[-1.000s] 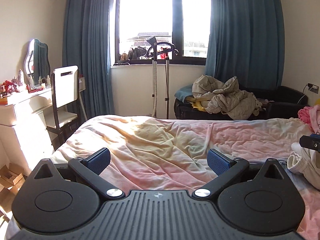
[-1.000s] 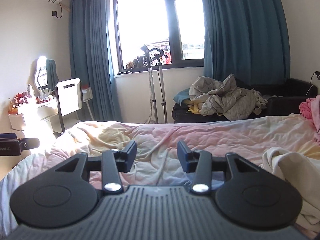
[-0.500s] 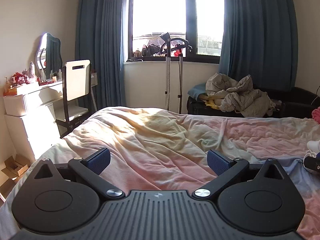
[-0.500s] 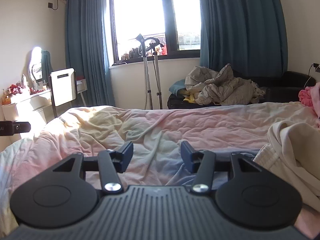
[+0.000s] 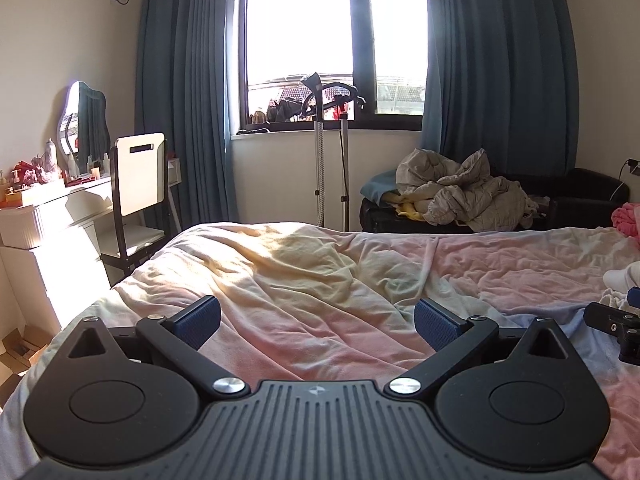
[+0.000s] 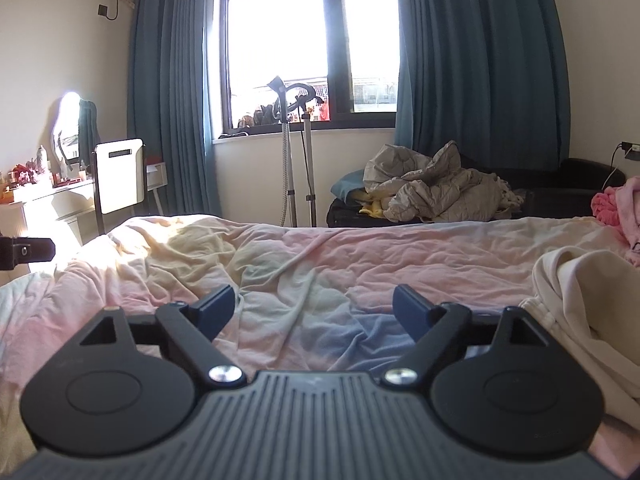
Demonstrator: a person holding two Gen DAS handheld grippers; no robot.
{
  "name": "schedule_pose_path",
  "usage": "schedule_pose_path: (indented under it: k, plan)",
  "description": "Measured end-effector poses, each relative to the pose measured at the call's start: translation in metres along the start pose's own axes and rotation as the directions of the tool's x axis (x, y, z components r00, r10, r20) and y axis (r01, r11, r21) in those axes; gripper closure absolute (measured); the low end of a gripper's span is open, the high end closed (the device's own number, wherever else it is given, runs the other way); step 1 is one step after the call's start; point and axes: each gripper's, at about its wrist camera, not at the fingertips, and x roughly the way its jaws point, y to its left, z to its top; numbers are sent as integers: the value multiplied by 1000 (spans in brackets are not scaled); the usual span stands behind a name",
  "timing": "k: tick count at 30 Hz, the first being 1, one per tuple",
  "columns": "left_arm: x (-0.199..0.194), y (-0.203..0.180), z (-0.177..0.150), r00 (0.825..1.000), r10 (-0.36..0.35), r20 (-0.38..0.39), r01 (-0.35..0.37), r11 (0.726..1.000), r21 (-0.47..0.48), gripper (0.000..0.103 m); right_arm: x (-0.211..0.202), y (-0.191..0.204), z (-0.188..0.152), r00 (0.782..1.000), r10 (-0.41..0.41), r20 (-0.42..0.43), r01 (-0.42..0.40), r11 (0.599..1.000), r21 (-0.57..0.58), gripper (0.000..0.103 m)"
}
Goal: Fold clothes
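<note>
Cream garment (image 6: 580, 292) right of right tongs (image 6: 314, 312), untouched

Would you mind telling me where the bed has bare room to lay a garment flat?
The widest free patch is the bedspread ahead of both claws, bordered by the sunlit left edge and the cream garment on the right. The right side is crowded: that garment, plus pink clothes at the far corner.

Left gripper (image 5: 316, 320) gapes wide; right gripper (image 6: 314, 306) has just been opening, empty.
</note>
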Motion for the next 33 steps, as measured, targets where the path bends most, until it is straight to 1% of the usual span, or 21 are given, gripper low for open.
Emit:
schedule_pose_path:
  k: [1,3,4,5,9,18,33]
  plan:
    - [1,-1,-1,1000,0,2,0,1000,1,0,-1,0,0,1000,1,7,-1,1000,3,15]
    - [2,-2,-3,1000,-2,-5,2,1000,1,0,-3,-1,1,1000,6,20,-6,1000,13,8]
    - [3,-2,-4,1000,-4,-9,4,1000,1,0,-3,-1,1,1000,10,23,-10,1000,15,3]
    - [4,-2,-4,1000,-7,-14,7,1000,-2,0,-4,-1,1,1000,14,25,-15,1000,16,0]
    - [7,-3,-7,1000,-14,-17,13,1000,-13,0,-7,-2,2,999,17,28,-17,1000,9,0]
    - [8,-11,-12,1000,2,-21,-1,999,33,0,-8,-6,3,1000,12,11,-12,999,32,0]
    - [6,-13,-14,1000,1,-16,0,999,40,0,-6,-2,2,1000,24,-4,-24,1000,18,0]
